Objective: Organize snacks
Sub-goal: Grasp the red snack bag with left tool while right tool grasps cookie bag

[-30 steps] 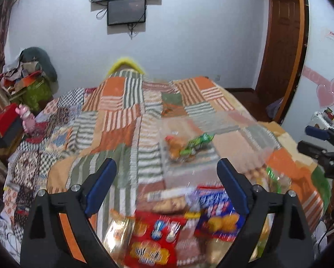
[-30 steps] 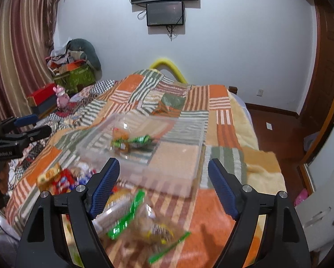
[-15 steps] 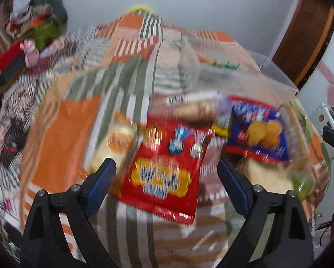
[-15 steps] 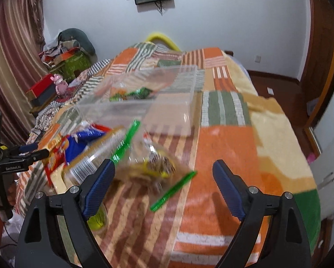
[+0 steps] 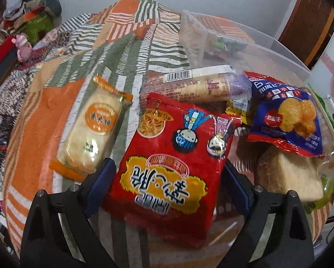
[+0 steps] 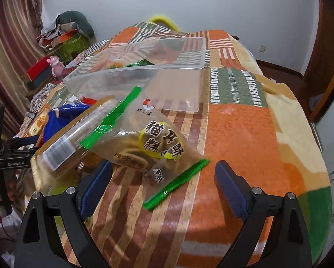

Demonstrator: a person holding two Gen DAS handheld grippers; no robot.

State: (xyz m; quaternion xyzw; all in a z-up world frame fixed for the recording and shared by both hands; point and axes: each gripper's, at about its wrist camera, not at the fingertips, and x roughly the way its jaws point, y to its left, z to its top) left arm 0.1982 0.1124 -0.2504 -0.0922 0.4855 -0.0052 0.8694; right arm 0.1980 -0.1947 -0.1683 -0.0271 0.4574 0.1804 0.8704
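Your bed, under its orange, green and striped patchwork blanket point(image 6: 238, 134), fills both views. On it, toward the far end, sits the clear rectangular plastic bin point(image 6: 184, 84), with a small green-wrapped snack point(image 6: 142, 63) inside near its far left corner. Nearer you lies the heap of snacks. In the left wrist view, the red noodle-snack bag with cartoon faces point(image 5: 173, 160) lies right in front, its near end between the blue pads of your left tool point(image 5: 169, 187), which is spread wide and not closed on it. To its right the blue and red chip bag point(image 5: 287, 120) rests on a clear pack of pale sliced bread point(image 5: 289, 178). To its left lies the orange-edged clear pack with a pale bun point(image 5: 93, 131); beyond it, a long barcoded tube-shaped packet point(image 5: 196, 87) lies crosswise. In the right wrist view, your right tool point(image 6: 162, 185) is also spread wide, holding nothing, with the clear green-edged bag printed in black characters point(image 6: 158, 143) just ahead of its pads, leaning on the bread pack.
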